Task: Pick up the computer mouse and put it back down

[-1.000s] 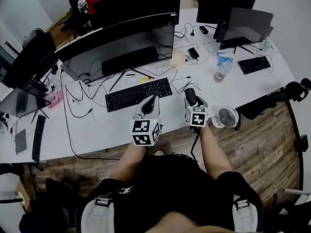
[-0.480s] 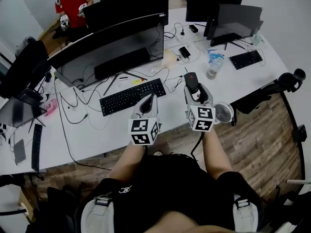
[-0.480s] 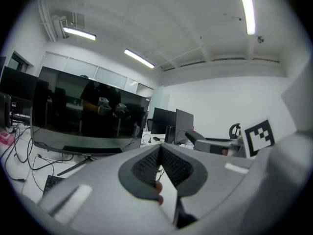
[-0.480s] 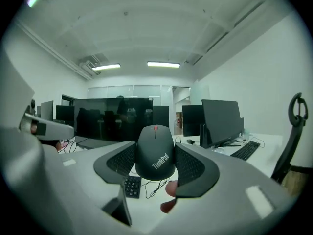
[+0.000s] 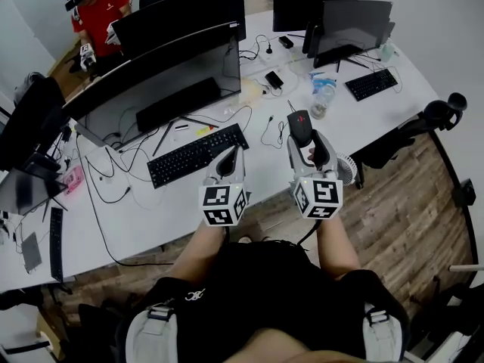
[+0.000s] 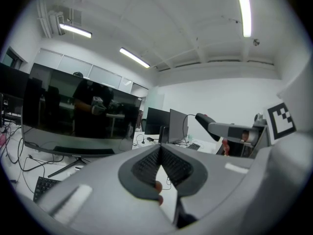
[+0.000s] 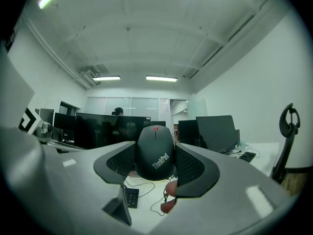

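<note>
While the right tongs [image 5: 304, 141] stand wide and clamp the black ThinkPad computer mouse [image 7: 155, 153] by its two sides, the mouse hangs in the air over the white desk [image 5: 174, 203], to the right of the black keyboard [image 5: 195, 154]. Its long axis runs along the jaws, with the red scroll wheel at the far end. The left tongs [image 6: 160, 160] have their pads pressed together on nothing and sit beside the right pair. The set-down likely falls to the right hand, with bare desk apparently below the mouse.
</note>
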A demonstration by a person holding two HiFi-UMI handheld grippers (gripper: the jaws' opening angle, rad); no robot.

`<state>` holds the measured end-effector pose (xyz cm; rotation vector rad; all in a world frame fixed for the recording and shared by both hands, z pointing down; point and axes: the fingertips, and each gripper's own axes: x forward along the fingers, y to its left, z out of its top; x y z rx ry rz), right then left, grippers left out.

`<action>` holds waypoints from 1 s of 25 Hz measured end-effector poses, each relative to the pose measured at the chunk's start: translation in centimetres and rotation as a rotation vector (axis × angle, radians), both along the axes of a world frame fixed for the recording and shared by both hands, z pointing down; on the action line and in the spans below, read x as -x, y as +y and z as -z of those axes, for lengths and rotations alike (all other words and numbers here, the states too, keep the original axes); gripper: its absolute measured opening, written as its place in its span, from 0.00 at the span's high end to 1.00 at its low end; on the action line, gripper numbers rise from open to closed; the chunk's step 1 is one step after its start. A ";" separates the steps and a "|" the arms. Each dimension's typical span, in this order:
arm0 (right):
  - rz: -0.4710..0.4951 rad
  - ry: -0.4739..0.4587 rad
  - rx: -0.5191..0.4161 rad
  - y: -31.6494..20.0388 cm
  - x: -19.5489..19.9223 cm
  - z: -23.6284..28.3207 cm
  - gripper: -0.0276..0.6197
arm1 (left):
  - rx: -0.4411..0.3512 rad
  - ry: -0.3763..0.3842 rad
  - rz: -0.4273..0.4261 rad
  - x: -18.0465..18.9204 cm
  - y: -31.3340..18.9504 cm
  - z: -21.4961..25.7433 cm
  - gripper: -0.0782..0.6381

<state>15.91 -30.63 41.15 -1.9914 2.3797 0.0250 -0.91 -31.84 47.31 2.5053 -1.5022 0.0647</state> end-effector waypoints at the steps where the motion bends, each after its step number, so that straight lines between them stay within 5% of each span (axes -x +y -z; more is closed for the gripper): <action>1: -0.003 -0.002 0.001 0.1 -0.2 0.0 0.56 | 0.000 -0.001 -0.004 -0.2 0.0 0.0 0.82; 16: -0.042 -0.032 0.048 -1.6 -1.2 -2.1 0.56 | -0.008 -0.013 0.019 0.1 0.0 0.2 0.82; 25: -0.049 -0.050 0.185 -5.7 0.0 -8.9 0.56 | -0.008 -0.021 0.067 1.9 0.5 0.3 0.82</action>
